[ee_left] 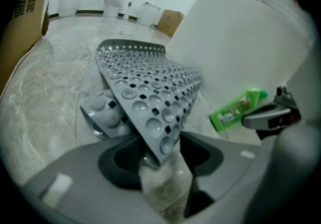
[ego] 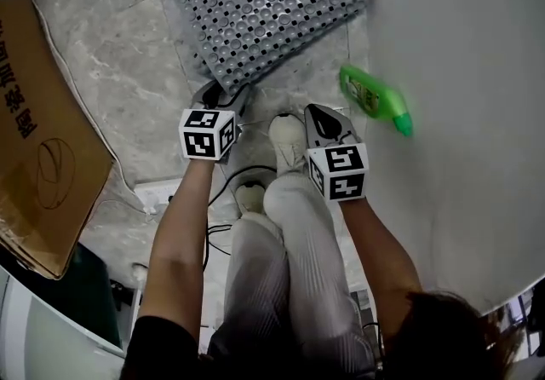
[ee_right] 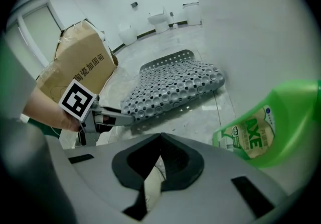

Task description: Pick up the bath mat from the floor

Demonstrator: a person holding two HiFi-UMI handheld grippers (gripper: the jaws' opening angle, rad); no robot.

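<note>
The floor (ego: 111,71) is grey stone with pale lines in it, and far off at the back of the room stands a white toilet (ee_right: 158,19). A big white thing (ego: 460,71) with a round edge fills the right side. A brown cardboard box (ego: 38,131) stands on the left. The grey bath mat (ego: 260,3), full of little holes and round bumps, is on the floor in front of the person's feet, and its right edge lies against the big white thing. The near part of the mat is bent up off the floor. The left hand-held gripper (ego: 223,97) points down at the mat's near corner. Its jaws are wide apart, and the corner sits between them without being squeezed. The right hand-held gripper (ego: 328,121) hangs just beside a white shoe (ego: 288,135). Its jaws are together at the tips, with nothing held in them. A green bottle (ego: 375,101) lies on its side near the right hand-held gripper, by the edge of the big white thing, a little apart from the mat.
</note>
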